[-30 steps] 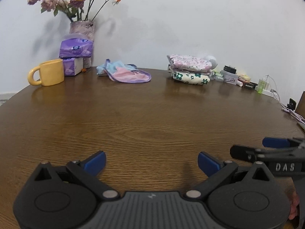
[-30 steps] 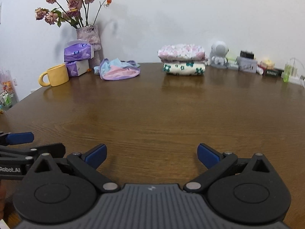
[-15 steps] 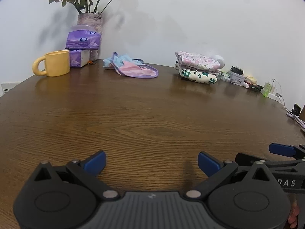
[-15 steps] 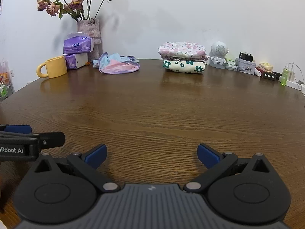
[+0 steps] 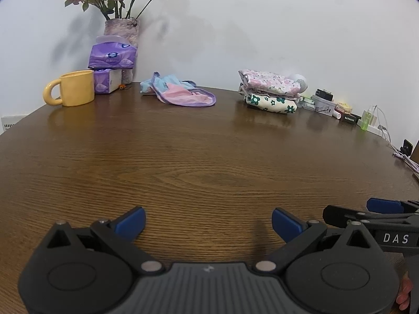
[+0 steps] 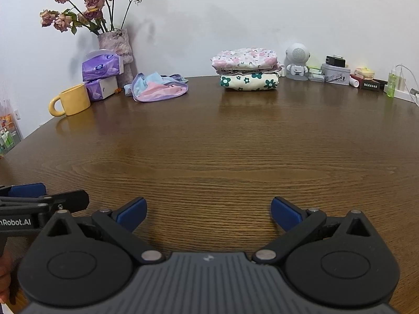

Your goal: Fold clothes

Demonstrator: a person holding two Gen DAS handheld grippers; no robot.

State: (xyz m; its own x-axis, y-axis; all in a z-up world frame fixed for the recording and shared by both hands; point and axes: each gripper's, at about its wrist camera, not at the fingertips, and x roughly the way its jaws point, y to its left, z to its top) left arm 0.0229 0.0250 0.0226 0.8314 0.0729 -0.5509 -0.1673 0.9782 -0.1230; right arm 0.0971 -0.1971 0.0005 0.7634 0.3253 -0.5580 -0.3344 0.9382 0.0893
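Observation:
A crumpled pink, blue and purple garment (image 5: 180, 94) (image 6: 158, 87) lies unfolded at the far left of the round wooden table (image 5: 209, 162). To its right stands a stack of two folded floral garments (image 5: 271, 91) (image 6: 247, 69). My left gripper (image 5: 208, 222) hovers open over the near table edge, nothing between its blue pads. My right gripper (image 6: 208, 210) is open too, just to the right of the left one, empty. Both are far from the clothes.
A yellow mug (image 5: 72, 87), purple tissue packs (image 5: 111, 60) and a vase of dried roses (image 5: 121, 27) stand at the back left. A small white robot figure (image 6: 297, 61), boxes, a green bottle (image 6: 391, 82) and cables line the back right.
Both grippers have tilted and shifted slightly, so the far objects sit a little lower and more to the right in the left view. Both stay open and empty.

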